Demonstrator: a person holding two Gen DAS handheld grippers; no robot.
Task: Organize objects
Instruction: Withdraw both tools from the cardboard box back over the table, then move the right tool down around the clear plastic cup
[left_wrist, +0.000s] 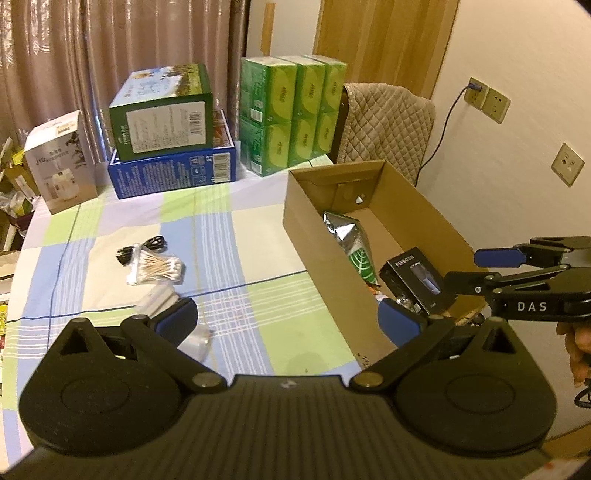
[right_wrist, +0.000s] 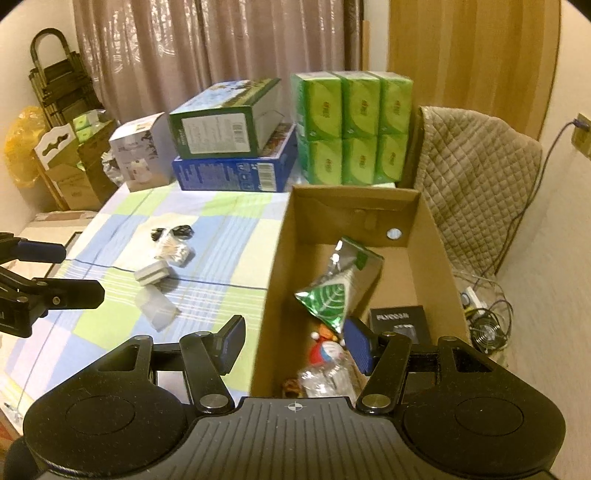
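Observation:
An open cardboard box (left_wrist: 424, 206) (right_wrist: 436, 236) stands on the right of the checked tablecloth. In it lie a green and silver snack bag (left_wrist: 356, 243) (right_wrist: 338, 291), a small black box (left_wrist: 417, 280) (right_wrist: 400, 325), a red and white figure (right_wrist: 327, 349) and a clear plastic packet (right_wrist: 325, 380). On the cloth lie a bag of cotton swabs (left_wrist: 157, 267) (right_wrist: 173, 253), a black cable (left_wrist: 142, 249) (right_wrist: 173, 232), a white block (left_wrist: 157, 299) (right_wrist: 151, 275) and a clear plastic cup (left_wrist: 195, 341) (right_wrist: 157, 308). My left gripper (left_wrist: 288, 319) is open and empty above the cloth beside the box. My right gripper (right_wrist: 295, 341) is open and empty over the box's near left wall.
At the back stand a green box on a blue box (left_wrist: 173, 170) (right_wrist: 236, 170), a white carton (left_wrist: 61, 162) (right_wrist: 138, 155) and stacked green tissue packs (left_wrist: 291, 114) (right_wrist: 352, 129). A padded chair (left_wrist: 384, 125) (right_wrist: 476, 184) is behind the cardboard box. Cables and a fan (right_wrist: 487, 328) lie on the floor.

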